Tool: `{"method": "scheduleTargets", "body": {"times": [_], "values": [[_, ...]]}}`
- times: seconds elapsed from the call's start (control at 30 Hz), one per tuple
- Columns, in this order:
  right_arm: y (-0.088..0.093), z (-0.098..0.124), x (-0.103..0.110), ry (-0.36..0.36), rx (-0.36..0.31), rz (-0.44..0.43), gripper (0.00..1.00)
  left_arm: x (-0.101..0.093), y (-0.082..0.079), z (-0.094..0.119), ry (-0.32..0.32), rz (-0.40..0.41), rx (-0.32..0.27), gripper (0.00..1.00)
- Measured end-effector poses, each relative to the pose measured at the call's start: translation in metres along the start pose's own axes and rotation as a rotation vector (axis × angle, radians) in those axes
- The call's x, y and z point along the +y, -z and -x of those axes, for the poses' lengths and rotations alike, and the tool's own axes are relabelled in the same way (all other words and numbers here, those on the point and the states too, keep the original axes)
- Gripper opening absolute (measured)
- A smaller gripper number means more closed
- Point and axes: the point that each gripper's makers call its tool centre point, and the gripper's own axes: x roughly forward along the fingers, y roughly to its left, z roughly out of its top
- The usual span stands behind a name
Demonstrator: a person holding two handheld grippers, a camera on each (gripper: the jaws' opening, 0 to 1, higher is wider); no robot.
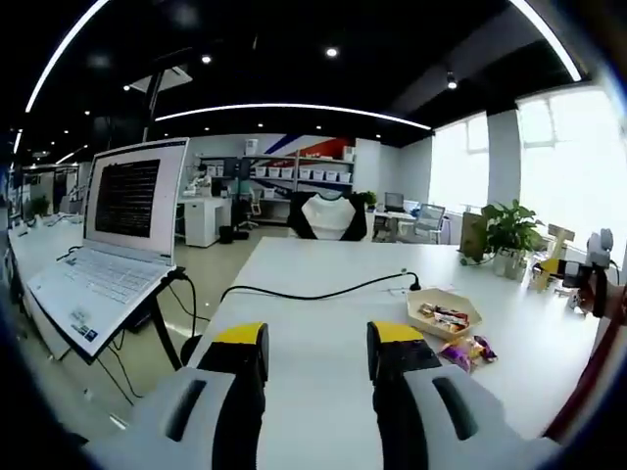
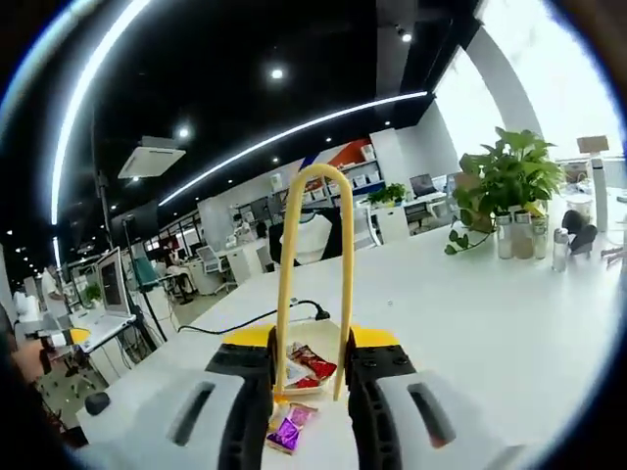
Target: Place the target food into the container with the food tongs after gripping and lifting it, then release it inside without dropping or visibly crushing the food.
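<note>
The left gripper [image 1: 318, 377] has two thick black jaws capped with yellow tips, set in pale grey housings with dark oval slots. The right gripper [image 2: 312, 377] looks the same: black jaws, yellow tops, grey shells with slots.

Laptop screen [image 1: 128, 199] text seems too blurred to read.

Worktop [image 1: 323, 323]: smooth matt white. Tongs [image 2: 313, 264]: smooth yellow plastic. Snack wrappers [image 2: 289, 431]: glossy foil. Tray [image 1: 446, 315]: pale, matt.
</note>
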Motion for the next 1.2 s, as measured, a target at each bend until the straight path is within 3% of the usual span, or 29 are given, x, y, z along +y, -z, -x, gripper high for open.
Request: {"method": "scheduleTargets", "body": {"times": [0.43,0.67,0.73,0.87,1.2], "values": [[0.040,-0.022,0.000,0.030,0.068,-0.100,0.25,0.010,-0.003,0.008,-0.044,0.000,-0.005,0.42],[0.072,-0.041,0.001,0.075,0.116,-0.131,0.25,0.012,0.005,0.017,-0.062,0.000,0.017,0.42],[0.075,-0.045,-0.002,0.106,0.097,-0.118,0.25,0.014,0.006,0.020,-0.065,-0.005,0.025,0.41],[0.088,-0.053,-0.004,0.131,0.125,-0.140,0.25,0.017,0.005,0.024,-0.077,-0.004,0.025,0.40],[0.107,-0.067,0.003,0.114,0.160,-0.153,0.25,0.021,0.002,0.032,-0.107,-0.021,0.026,0.40]]}}
